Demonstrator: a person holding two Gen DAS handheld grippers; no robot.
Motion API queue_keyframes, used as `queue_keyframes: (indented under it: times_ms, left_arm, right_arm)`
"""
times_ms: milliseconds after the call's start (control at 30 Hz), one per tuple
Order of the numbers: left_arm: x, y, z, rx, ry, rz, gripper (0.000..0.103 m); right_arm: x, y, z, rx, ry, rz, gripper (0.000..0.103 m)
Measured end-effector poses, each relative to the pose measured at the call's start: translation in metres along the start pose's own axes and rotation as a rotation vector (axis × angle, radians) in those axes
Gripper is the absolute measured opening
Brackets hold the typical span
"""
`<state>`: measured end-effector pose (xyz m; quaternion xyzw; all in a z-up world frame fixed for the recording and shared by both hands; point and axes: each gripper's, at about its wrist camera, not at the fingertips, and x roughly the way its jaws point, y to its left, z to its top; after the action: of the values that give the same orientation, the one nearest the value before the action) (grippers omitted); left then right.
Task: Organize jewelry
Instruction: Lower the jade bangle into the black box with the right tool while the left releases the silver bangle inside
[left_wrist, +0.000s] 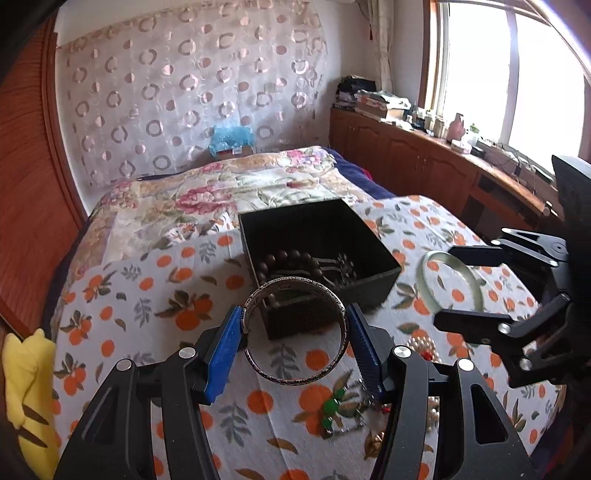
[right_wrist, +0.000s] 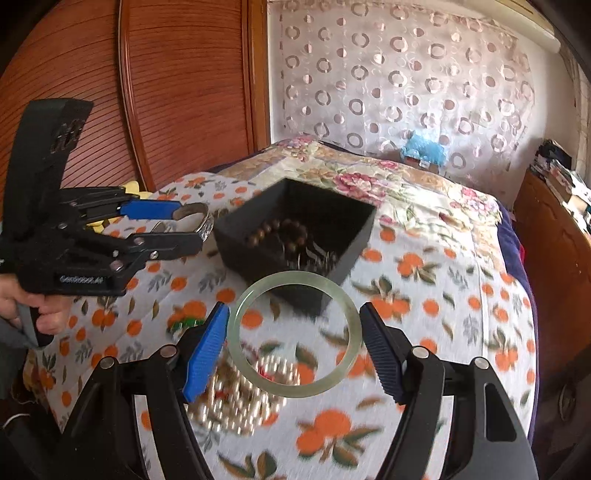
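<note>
Left claw (left_wrist: 295, 343) is clamping an engraved silver bangle (left_wrist: 295, 332); right claw (right_wrist: 295, 347) is gripping a pale green bangle (right_wrist: 293, 334) between its pads

Free room and obstacles above the bed. The black box (left_wrist: 319, 254) stands open-topped on the orange-print cloth (left_wrist: 147, 295); its interior is partly filled by a brown bead bracelet (left_wrist: 291, 262) and other pieces, with bare floor toward the far wall. The left gripper (left_wrist: 295, 343), closed on the silver bangle (left_wrist: 295, 328), and the right gripper (right_wrist: 295, 343), closed on the green bangle (right_wrist: 293, 334), flank the box's near corner, close together. Pearls (right_wrist: 236, 402) and a green-stone piece (left_wrist: 332, 410) clutter the near cloth; cloth left of the box lies bare.
</note>
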<state>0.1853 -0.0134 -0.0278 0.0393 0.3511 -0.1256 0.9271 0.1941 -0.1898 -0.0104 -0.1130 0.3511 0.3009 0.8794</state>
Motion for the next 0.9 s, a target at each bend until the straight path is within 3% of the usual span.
queue_keyframes:
  times_ms: [300,667,900]
  left_arm:
    - [0.013,0.008,0.029,0.003,-0.006,-0.026,0.055]
    - [0.064,-0.007,0.055,0.043,0.035,-0.055,0.055]
    - [0.059,-0.001,0.052,0.028,0.023,-0.041,0.061]
  right_arm:
    - [0.02,-0.016,0.041,-0.033,-0.025,0.013,0.074]
    - [0.029,-0.048,0.047,-0.007,-0.018,-0.013,0.074]
    - [0.037,-0.053,0.051,-0.013,-0.011,-0.015,0.074]
